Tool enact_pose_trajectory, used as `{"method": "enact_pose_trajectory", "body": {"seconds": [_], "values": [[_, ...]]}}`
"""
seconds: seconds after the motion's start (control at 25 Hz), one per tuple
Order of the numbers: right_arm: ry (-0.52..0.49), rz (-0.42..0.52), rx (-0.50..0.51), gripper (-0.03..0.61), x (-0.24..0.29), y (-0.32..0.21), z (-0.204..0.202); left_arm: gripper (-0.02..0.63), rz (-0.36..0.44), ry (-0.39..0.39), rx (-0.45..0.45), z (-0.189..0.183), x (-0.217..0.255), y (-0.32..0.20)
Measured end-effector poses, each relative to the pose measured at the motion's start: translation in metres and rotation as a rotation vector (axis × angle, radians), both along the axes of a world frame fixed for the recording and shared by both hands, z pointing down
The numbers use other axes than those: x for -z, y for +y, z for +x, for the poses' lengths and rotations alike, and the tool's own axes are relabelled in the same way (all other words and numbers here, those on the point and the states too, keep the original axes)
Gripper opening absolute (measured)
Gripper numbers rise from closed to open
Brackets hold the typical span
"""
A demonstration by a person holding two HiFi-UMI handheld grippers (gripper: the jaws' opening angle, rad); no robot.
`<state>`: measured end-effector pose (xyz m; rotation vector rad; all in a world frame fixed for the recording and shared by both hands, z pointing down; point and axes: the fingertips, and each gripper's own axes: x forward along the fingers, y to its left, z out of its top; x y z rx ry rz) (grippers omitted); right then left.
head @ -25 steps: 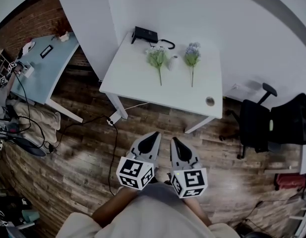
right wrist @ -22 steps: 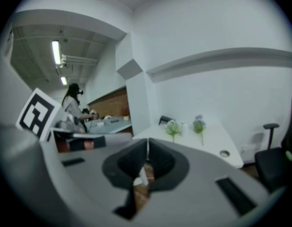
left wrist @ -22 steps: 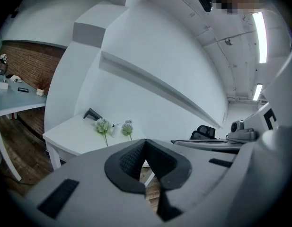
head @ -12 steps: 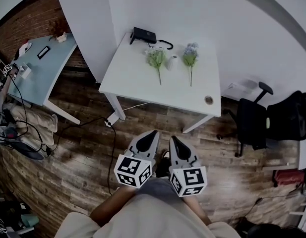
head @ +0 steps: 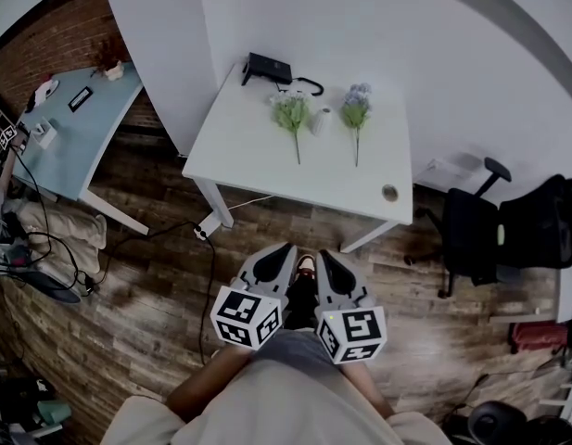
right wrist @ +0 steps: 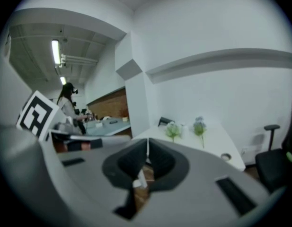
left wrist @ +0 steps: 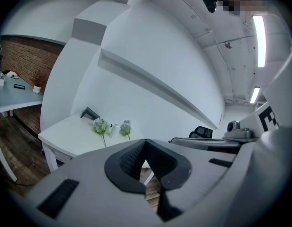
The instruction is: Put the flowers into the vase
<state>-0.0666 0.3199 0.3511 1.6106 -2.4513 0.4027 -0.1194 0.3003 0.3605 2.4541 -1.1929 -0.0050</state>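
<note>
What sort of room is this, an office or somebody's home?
Probably an office or lab workspace: a white table against the wall, a black office chair, and a pale blue desk strewn with small gear.

On the table (head: 258, 165), the left flower (head: 292, 117) and the right flower (head: 356, 109) lie side by side, the vase (head: 321, 119) between them and a box (head: 270, 67) behind. Before the table, the left gripper (head: 287, 248) and right gripper (head: 324, 254) hang together above the floor (head: 156, 295), a desk (head: 77, 142) off left, a chair (head: 476, 235) off right.

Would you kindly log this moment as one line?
stage: pre-grasp | left gripper: shut, empty | right gripper: shut, empty | green flower, purple flower: lying on white table | vase: between them
</note>
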Motion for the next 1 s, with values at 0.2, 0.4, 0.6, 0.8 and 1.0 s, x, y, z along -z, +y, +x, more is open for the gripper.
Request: {"method": "enact_pose_trajectory", "body": {"seconds": [0.2,0.4,0.6,0.8,1.0], "values": [[-0.007,-0.013,-0.007,0.025,-0.005,-0.025,0.01,0.021,-0.012,-0.006,-0.005,0.008,-0.006,-0.024],[-0.019,-0.028,-0.026,0.025,-0.012,-0.059,0.028,0.021,-0.023,-0.013,-0.012,0.021,-0.01,-0.055],[-0.031,-0.047,-0.032,0.025,-0.017,-0.1,0.047,0.021,-0.044,-0.026,-0.014,0.037,-0.017,-0.094],[-0.045,-0.073,-0.025,0.025,-0.024,-0.145,0.065,0.021,-0.071,-0.041,-0.006,0.053,-0.023,-0.139],[-0.06,-0.091,0.005,0.025,-0.027,-0.19,0.081,0.021,-0.096,-0.05,0.01,0.073,-0.027,-0.185]]}}
